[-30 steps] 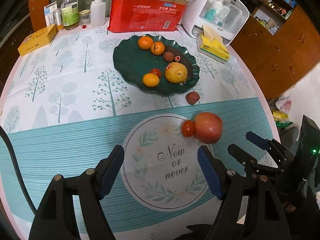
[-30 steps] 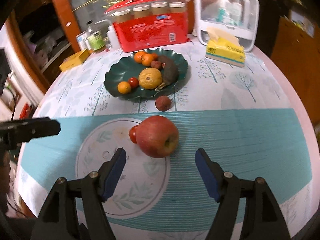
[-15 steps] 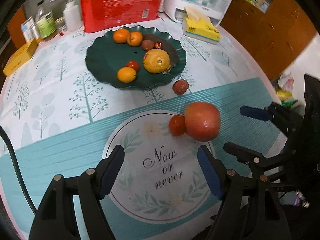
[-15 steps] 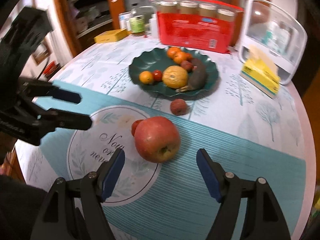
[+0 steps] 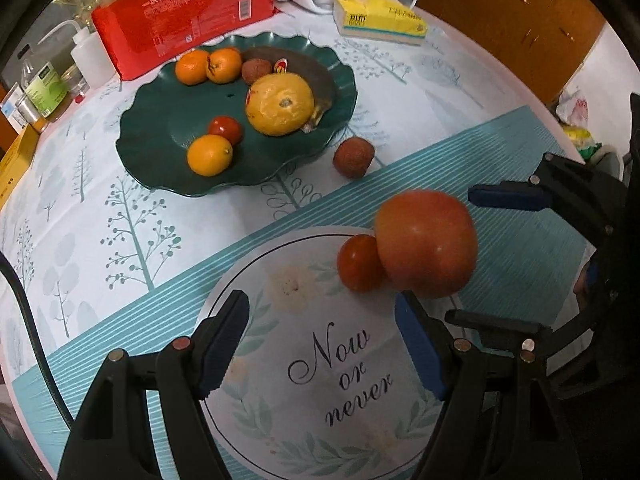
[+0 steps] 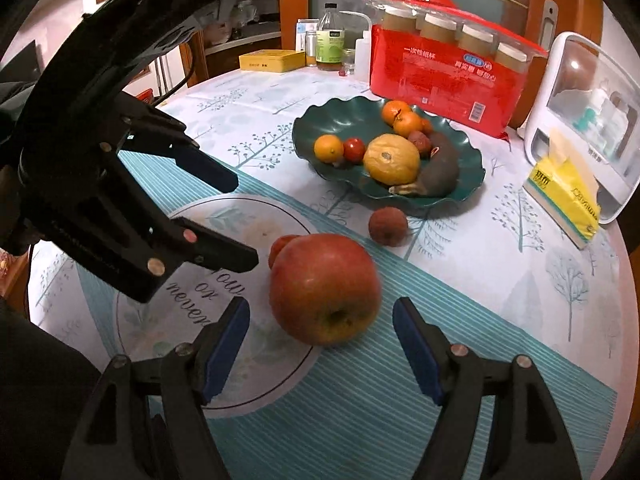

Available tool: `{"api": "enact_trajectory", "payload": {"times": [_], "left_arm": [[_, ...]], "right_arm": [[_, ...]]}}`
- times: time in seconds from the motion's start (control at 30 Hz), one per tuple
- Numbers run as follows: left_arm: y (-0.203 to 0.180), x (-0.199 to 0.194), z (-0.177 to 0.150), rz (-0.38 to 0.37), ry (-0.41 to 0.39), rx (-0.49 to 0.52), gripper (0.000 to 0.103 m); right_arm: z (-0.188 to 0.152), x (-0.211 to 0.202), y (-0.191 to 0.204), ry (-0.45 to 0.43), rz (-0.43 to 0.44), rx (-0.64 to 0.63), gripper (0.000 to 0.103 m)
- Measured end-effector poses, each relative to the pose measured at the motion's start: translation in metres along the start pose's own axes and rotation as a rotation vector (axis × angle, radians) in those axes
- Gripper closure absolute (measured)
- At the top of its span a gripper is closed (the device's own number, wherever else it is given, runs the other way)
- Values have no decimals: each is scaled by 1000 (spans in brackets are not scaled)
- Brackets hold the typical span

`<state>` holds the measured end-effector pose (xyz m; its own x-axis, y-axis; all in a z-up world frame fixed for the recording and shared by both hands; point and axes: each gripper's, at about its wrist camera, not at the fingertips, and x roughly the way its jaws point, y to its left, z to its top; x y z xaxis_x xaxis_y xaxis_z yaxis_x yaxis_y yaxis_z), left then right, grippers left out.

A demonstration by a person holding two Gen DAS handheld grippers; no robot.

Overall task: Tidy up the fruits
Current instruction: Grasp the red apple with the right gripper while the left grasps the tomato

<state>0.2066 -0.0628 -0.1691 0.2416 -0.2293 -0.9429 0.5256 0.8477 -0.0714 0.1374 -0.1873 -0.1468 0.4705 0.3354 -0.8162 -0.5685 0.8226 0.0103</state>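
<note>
A big red apple (image 6: 324, 286) lies on the tablecloth with a small tomato (image 5: 358, 262) touching its side. My right gripper (image 6: 320, 312) is open, its blue pads on either side of the apple's near end without touching it. My left gripper (image 5: 322, 312) is open just short of the tomato and holds nothing. A lychee (image 5: 353, 157) sits loose next to the dark green plate (image 5: 160, 136). The plate holds three oranges, a tomato, a yellow citrus fruit, a lychee and a blackened banana. Each gripper shows in the other's view: right gripper (image 5: 500, 260), left gripper (image 6: 244, 222).
At the table's back stand a red pack of paper cups (image 6: 448, 76), a white appliance (image 6: 592, 128), a yellow tissue pack (image 6: 568, 196), bottles (image 6: 330, 40) and a yellow box (image 6: 272, 60). The round table's edge curves off at the right (image 5: 552, 120).
Both grippers have come down closer to the apple and tomato and rolled, so the table looks tilted. The left gripper now looms large in the right wrist view. No fruit has moved.
</note>
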Motion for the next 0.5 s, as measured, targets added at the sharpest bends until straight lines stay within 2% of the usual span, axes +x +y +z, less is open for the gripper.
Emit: {"api": "enact_trajectory", "payload": {"times": [0.4, 0.5], "left_arm": [[10, 28, 9, -48, 47, 16, 28], [10, 30, 10, -64, 44, 21, 29]], "right_arm": [[0, 23, -10, -9, 41, 56, 29], [0, 26, -11, -11, 45, 69, 35]]}}
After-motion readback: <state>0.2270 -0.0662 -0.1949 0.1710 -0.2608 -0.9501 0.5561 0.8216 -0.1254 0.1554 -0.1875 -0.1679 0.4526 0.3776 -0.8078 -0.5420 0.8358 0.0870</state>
